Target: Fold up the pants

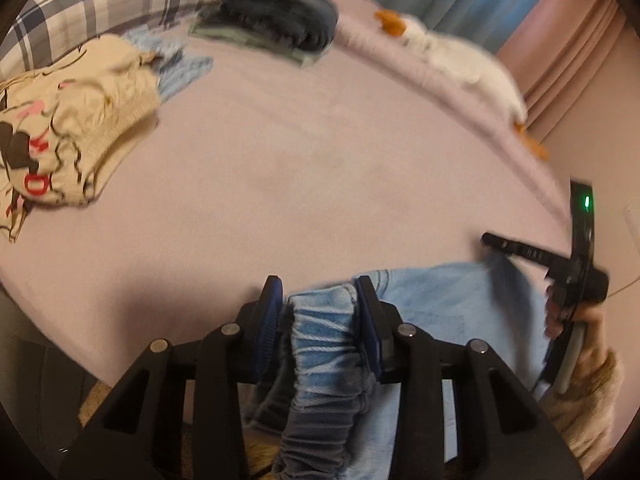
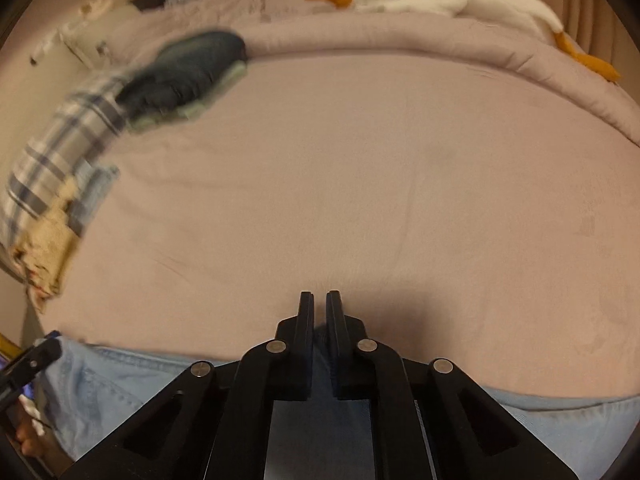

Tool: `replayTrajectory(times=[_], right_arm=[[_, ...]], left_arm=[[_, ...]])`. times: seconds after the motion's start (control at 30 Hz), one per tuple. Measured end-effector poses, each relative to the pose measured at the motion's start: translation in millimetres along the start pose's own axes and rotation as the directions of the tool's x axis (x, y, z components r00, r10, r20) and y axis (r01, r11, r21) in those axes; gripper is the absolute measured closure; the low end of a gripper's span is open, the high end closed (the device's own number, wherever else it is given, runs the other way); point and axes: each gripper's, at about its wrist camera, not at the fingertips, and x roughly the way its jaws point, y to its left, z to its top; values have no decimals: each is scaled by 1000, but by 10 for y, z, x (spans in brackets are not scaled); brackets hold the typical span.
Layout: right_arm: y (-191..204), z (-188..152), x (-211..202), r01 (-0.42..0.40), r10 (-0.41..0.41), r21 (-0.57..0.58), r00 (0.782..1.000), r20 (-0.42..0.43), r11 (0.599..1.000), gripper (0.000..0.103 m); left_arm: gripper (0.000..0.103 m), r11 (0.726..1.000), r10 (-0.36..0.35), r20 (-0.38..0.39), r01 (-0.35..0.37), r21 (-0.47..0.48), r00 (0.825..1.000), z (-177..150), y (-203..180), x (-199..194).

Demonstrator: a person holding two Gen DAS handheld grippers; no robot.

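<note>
Bed: the pink bed (image 1: pixel 320 152) fills the middle of both views; its broad centre is bare — room to lay a garment out.
Done pile: dark folded clothes (image 1: pixel 276 20) sit at the upper centre of the left view, seemingly finished items; a cream printed garment (image 1: pixel 68 128) lies crumpled at the left edge, likely still waiting.
Pants: the light blue pants (image 1: pixel 440 300) hang at the bottom edge of both views, over the near side of the bed, not yet spread or folded.
Left gripper: the left gripper (image 1: pixel 320 316), bottom centre, is clamped on the gathered elastic waistband (image 1: pixel 320 336).
Right gripper: the right gripper (image 2: pixel 320 312), bottom centre of its own view, has its jaws closed, with denim pinched low between them.
Progress: early — both ends gripped, every fold still to make.
</note>
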Motion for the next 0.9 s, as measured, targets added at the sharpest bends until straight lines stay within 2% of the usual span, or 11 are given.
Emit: replayTrajectory(times=[0.07,0.13,0.27,0.4,0.57,0.6,0.67,0.7,0.73,0.8,0.9], right_arm=[[27,-42,264,3,-2,9,999,-47,1000,102],[29,-49,273,1,-1,17,1000,-17,1000,102],[81,-36,283,22,-23,-7,999,-27,1000,102],[20,-27,281,-7,7,11,1000,-24,1000,102],[-80,-29,112,-40,41,58,999,-11,998,100],[-78,-29,42,-28,28,53,1000,-3,998,95],[-43,-29,-159,10,-11,14,999,45,1000,69],[-31,-39,-249,22,-22,-2,998,66,1000,41],[-18,-51,-362,27,-25,-16,995,96,1000,29],[-27,-61,-454,16,-14,-23,993,118,1000,29],[-65,-99,-410,-38,38,-5,997,69,999,29]], left_arm=[[65,998,36,12,-37,57,999,-63,-47,16],[64,995,53,12,-53,80,999,-69,-66,2],[60,995,76,2,-76,67,997,-39,-27,47],[57,994,105,18,-106,26,994,-72,-22,25],[59,996,86,19,-86,-8,996,-78,-19,-64],[61,997,76,21,-75,-19,997,-81,-7,-107],[65,997,69,34,-68,-39,997,-100,-21,-193],[65,997,65,45,-64,-32,997,-121,-52,-232],[65,997,73,54,-72,-9,996,-133,-94,-250],[65,995,97,48,-98,13,994,-156,-128,-231],[65,995,95,34,-95,-12,995,-169,-69,-166]])
